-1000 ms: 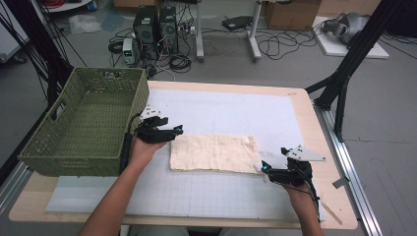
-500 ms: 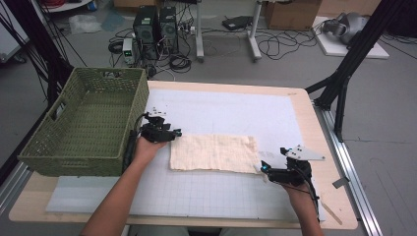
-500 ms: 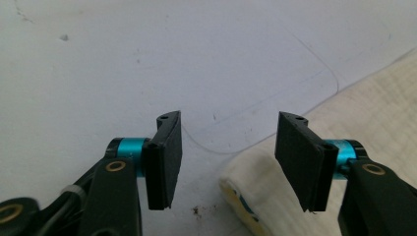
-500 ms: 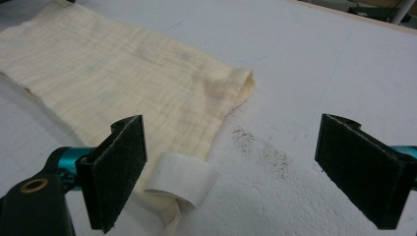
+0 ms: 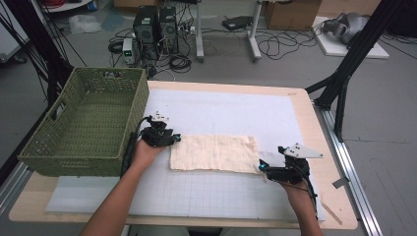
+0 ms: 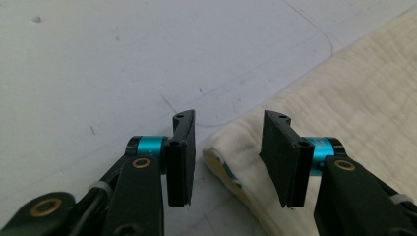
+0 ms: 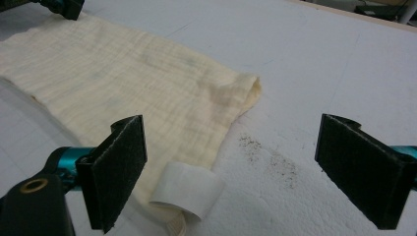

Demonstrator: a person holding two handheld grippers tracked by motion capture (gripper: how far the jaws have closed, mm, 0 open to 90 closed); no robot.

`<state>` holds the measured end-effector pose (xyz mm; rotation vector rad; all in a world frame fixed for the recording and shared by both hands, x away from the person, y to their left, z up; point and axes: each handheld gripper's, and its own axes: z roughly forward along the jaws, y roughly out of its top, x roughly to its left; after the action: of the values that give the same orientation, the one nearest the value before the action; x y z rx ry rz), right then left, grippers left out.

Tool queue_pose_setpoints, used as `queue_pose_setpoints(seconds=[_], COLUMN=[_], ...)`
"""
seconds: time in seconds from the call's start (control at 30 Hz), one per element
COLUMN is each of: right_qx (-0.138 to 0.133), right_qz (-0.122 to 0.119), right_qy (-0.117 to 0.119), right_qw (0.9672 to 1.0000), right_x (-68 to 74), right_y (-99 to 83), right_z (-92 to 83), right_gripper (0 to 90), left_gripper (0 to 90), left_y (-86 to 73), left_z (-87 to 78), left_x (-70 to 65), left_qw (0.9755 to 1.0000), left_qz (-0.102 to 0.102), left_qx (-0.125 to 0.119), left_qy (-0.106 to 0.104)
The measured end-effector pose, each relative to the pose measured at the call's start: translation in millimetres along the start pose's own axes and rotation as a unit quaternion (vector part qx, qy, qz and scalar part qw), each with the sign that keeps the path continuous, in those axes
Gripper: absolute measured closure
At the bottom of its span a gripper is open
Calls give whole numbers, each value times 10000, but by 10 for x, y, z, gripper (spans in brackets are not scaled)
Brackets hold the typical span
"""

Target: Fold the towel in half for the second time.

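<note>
At table's left, basket (image 5: 86,125); beside it left gripper (image 6: 228,152) low over cloth (image 5: 214,153) left corner, jaws just been closing, corner between them, pads not yet pressing; cloth flat mid-mat, soft, light, limp, likely sags; pinch corners; right gripper (image 7: 246,162) wide apart at right edge.

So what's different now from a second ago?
The left gripper has come down a little onto the near-left corner of the cream cloth. Its fingers have just been closing, with the corner between them, though a gap still shows at the pads. The right gripper stayed put at the cloth's right end, fingers wide. The cloth and the green basket haven't moved.
</note>
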<state>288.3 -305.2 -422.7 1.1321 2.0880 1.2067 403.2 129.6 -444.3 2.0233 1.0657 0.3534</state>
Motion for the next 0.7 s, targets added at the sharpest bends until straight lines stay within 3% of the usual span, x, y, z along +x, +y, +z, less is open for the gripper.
queue_pose_setpoints(seconds=[0.1, 0.23, 0.4, 0.6, 0.7], right_qx=[1, 65, 312, 682, 909], right_qz=[0, 8, 60, 137, -15], right_qy=[11, 30, -127, 127, 247], right_qw=[10000, 10000, 9994, 9975, 9955], right_x=[-11, -44, -170, -306, -328], right_y=[24, 100, 212, 414, 490], right_z=[32, 109, 294, 654, 839], right_gripper=[116, 117, 119, 184, 280], left_gripper=[614, 817, 843, 843, 843], left_y=[-29, -34, -40, -37, -34], left_z=[-3, -4, -12, -28, -36], left_x=[-15, -21, -13, -15, -11], left_qw=[9999, 9998, 9998, 9998, 9997], left_qz=[110, 198, 179, 109, 89], left_qx=[-9, -37, -74, -168, -185], left_qy=[85, -40, -78, -96, -105])
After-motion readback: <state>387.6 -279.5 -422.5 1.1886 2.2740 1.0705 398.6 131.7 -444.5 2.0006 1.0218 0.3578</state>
